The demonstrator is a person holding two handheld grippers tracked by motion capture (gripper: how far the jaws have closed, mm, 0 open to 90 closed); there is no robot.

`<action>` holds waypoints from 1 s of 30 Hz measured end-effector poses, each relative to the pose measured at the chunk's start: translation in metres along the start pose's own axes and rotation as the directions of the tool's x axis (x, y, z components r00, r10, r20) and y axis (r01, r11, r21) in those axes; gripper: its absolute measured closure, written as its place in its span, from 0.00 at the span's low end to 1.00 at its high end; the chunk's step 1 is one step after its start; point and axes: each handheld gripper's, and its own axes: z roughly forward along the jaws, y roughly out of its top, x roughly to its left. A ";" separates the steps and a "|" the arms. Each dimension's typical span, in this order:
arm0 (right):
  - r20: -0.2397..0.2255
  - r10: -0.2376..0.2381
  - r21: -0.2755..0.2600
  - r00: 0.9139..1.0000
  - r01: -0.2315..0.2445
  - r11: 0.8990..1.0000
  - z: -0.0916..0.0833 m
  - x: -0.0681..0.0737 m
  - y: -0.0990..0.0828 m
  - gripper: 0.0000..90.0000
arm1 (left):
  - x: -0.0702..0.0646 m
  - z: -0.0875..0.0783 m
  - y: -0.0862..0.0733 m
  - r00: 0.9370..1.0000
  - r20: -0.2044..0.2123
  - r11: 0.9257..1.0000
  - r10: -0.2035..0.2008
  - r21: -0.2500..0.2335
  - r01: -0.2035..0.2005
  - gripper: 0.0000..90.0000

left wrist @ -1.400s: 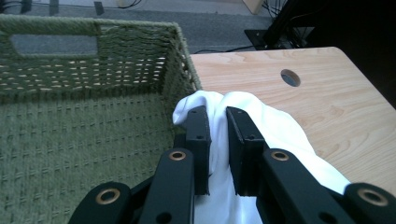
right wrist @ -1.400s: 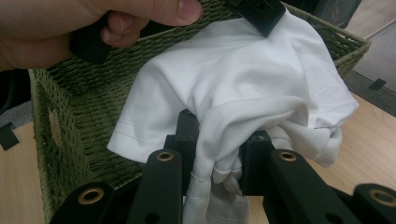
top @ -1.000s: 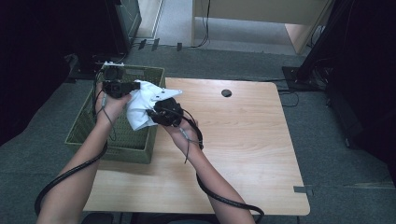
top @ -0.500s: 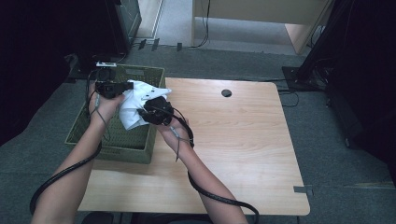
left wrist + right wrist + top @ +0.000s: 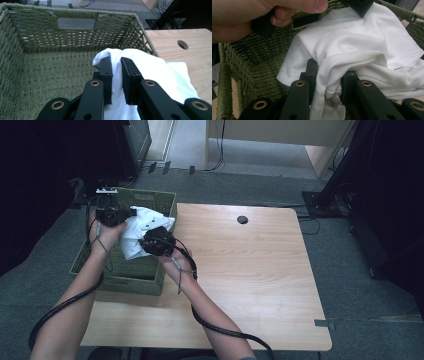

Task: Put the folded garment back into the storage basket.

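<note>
A white cloth (image 5: 136, 232) hangs bunched between my two grippers, over the green woven basket (image 5: 125, 272) at the table's left edge. My left gripper (image 5: 130, 213) is shut on the cloth's upper fold; in the left gripper view the jaws (image 5: 115, 62) pinch the white cloth (image 5: 150, 67) above the basket's floor (image 5: 50, 65). My right gripper (image 5: 144, 242) is shut on a gathered bunch lower down. In the right gripper view that bunch sits between the jaws (image 5: 330, 68), the rest of the cloth (image 5: 367, 37) spreads beyond, and the left hand (image 5: 249, 15) is at the top.
The wooden table (image 5: 240, 270) stretches to the right with a round cable hole (image 5: 242, 219) near its far edge. The basket's woven walls (image 5: 75, 37) rise around the cloth. A dark stand base (image 5: 320, 200) and cables lie on the grey floor behind.
Both hands have carried the cloth to the left and a little lower, from the table's edge to over the basket. Both grips on the cloth look the same.
</note>
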 end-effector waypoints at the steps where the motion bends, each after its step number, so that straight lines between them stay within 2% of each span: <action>1: 0.001 0.001 0.003 1.000 -0.001 1.000 0.001 0.000 0.000 0.83 | 0.001 0.001 -0.001 1.000 -0.001 1.000 -0.002 0.004 0.002 0.89; 9: 0.004 0.006 0.017 1.000 -0.007 1.000 0.012 0.001 -0.004 0.83 | 0.009 0.009 -0.007 1.000 -0.009 1.000 -0.010 0.013 0.010 0.89; 14: 0.004 0.014 0.020 1.000 -0.014 1.000 0.014 0.000 -0.007 0.83 | 0.012 0.013 -0.009 1.000 0.006 1.000 -0.027 0.015 0.026 0.89; 23: -0.012 0.024 0.045 1.000 -0.023 0.999 0.024 0.004 -0.010 0.81 | 0.021 0.020 -0.019 0.999 -0.037 0.998 -0.005 0.055 0.007 0.89; 24: -0.021 0.032 0.057 0.999 -0.030 0.998 0.026 0.004 -0.011 0.78 | 0.023 0.022 -0.021 0.999 -0.045 0.998 -0.004 0.061 0.007 0.89; 26: -0.050 0.042 0.117 0.998 -0.036 0.992 0.030 0.004 -0.010 0.68 | 0.029 0.032 -0.026 0.996 -0.086 0.994 0.020 0.106 -0.011 0.88; 27: -0.046 0.026 0.112 0.999 -0.021 0.994 0.029 0.005 -0.010 0.60 | 0.032 0.038 -0.030 0.993 -0.114 0.992 0.028 0.129 -0.013 0.85; 28: -0.026 0.011 0.101 1.000 -0.009 0.995 0.027 0.006 -0.009 0.55 | 0.035 0.043 -0.033 0.990 -0.136 0.991 0.043 0.134 -0.024 0.77; 29: -0.017 0.002 0.093 1.000 -0.001 0.996 0.025 0.006 -0.008 0.51 | 0.037 0.046 -0.035 0.988 -0.146 0.989 0.052 0.146 -0.031 0.71; 30: -0.013 0.005 0.092 1.000 -0.004 0.996 0.023 0.005 -0.008 0.47 | 0.038 0.048 -0.035 0.988 -0.149 0.987 0.042 0.159 -0.018 0.70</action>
